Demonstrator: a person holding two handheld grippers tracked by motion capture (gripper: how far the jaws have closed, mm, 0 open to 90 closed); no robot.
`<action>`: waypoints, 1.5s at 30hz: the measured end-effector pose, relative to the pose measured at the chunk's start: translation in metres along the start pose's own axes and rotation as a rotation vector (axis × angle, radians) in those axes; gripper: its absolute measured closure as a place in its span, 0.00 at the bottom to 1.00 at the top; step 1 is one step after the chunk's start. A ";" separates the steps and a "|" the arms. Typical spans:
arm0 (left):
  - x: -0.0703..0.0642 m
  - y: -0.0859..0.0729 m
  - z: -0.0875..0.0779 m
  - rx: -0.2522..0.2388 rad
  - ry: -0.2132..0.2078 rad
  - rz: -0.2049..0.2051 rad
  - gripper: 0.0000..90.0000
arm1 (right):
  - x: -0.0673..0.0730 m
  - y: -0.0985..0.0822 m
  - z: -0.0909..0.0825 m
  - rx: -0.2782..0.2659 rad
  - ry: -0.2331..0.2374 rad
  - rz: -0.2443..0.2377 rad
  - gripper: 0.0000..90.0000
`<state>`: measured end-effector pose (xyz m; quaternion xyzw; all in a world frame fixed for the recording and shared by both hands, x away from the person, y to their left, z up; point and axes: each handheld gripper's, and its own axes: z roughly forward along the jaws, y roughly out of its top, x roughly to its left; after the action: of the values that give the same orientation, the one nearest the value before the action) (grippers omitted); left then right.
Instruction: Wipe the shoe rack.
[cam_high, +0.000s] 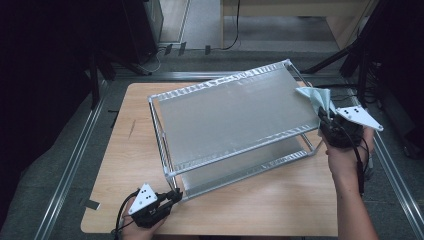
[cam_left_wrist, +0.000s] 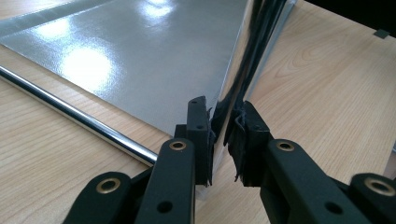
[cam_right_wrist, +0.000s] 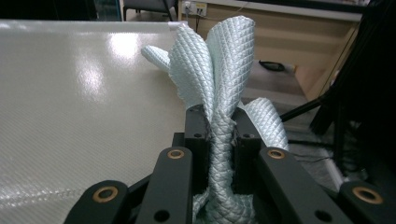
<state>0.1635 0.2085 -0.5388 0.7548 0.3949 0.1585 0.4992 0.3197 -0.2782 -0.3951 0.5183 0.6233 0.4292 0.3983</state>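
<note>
A metal rack stands on the wooden table.

High view: overhead, facing forward and down over the whole wooden table. Left gripper view: close along the left gripper, low at the metal rack corner. Right gripper view: close along the right gripper, sharing the rack's top shelf.

Both forearms are bare, with no sleeves or gloves in the high view. The left gripper and the right gripper are black, and each carries a grey three-cornered plate on top — speckled with small dark marks — plus a thin black cable trailing back along the wrist. Seen close in the gripper views, the black jaws hang on flat linkage arms set with brass-coloured rivets and small screw holes, their pads worn and ragged at the edges.
</note>
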 end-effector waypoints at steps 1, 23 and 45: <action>0.000 0.000 0.000 -0.001 0.008 -0.002 0.88 | 0.004 0.000 -0.001 0.002 -0.011 -0.002 0.91; 0.000 0.000 0.002 -0.009 0.011 -0.016 0.87 | 0.141 -0.007 -0.031 -0.013 0.292 -0.097 0.91; -0.021 0.002 0.017 -0.005 -0.029 0.043 0.88 | 0.262 -0.017 -0.079 -0.039 0.622 -0.224 0.91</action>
<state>0.1617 0.1812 -0.5411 0.7639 0.3711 0.1594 0.5034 0.2024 -0.0309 -0.4000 0.2828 0.7598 0.5325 0.2433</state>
